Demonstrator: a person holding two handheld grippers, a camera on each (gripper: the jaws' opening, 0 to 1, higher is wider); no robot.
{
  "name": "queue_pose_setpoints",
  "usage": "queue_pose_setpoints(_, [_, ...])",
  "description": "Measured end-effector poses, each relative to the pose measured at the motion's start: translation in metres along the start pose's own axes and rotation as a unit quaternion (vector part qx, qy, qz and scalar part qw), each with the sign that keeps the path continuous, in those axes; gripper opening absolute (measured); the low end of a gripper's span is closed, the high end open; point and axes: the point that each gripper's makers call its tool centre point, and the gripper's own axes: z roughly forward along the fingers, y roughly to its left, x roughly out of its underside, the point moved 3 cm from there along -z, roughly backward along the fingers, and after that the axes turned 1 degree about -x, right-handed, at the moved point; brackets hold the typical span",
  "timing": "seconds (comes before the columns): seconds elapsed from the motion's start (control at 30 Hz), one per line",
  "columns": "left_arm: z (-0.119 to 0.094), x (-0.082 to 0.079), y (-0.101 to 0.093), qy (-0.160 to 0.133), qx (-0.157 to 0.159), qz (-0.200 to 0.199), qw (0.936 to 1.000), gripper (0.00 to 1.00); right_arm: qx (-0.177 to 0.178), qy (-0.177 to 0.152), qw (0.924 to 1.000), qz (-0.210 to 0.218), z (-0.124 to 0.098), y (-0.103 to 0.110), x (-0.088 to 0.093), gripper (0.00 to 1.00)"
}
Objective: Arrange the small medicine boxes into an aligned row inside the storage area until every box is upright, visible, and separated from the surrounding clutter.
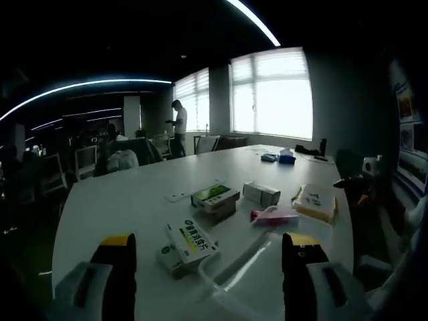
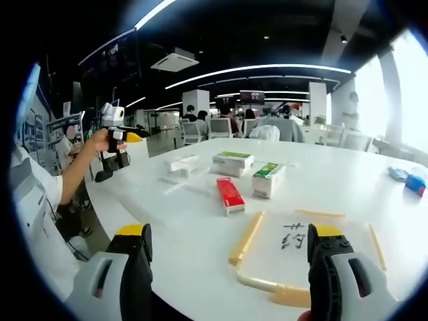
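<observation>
Open-plan office with a large white table (image 1: 134, 194).
Bright blinded windows (image 1: 271, 93) line the far wall; curved ceiling light strips (image 2: 257, 68) run above distant chairs (image 2: 221, 127).

Printing on the green and white box (image 1: 191, 241) near the bottom of the left gripper view was too small to read. Clear tray (image 1: 249, 281) cut off by the bottom edge, its far side lost behind the jaws. Writing on the flat tan box (image 2: 304, 257) in the right gripper view partly hidden by a jaw. Blue things (image 2: 408, 178) at the table's (image 2: 348, 180) far edge too blurry to name. People by the chairs (image 2: 221, 126) far off and tiny.
</observation>
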Motion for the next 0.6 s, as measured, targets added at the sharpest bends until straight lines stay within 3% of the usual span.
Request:
queue_pose_setpoints(0.17, [0.002,-0.004,0.001,-0.014,-0.001,-0.012,0.9998,0.9,-0.002,0.0,1.0,0.0,0.003,-0.002,-0.002,0.94])
queue_pose_setpoints(0.37, [0.008,-0.01,0.002,-0.012,-0.003,-0.007,0.9999,0.89,-0.007,0.006,0.9999,-0.006,0.006,0.002,-0.005,0.94])
queue_pose_setpoints(0.6, [0.01,-0.045,0.007,-0.031,-0.003,0.015,0.9994,0.89,-0.007,0.006,0.9999,-0.009,0.004,0.004,-0.006,0.94])
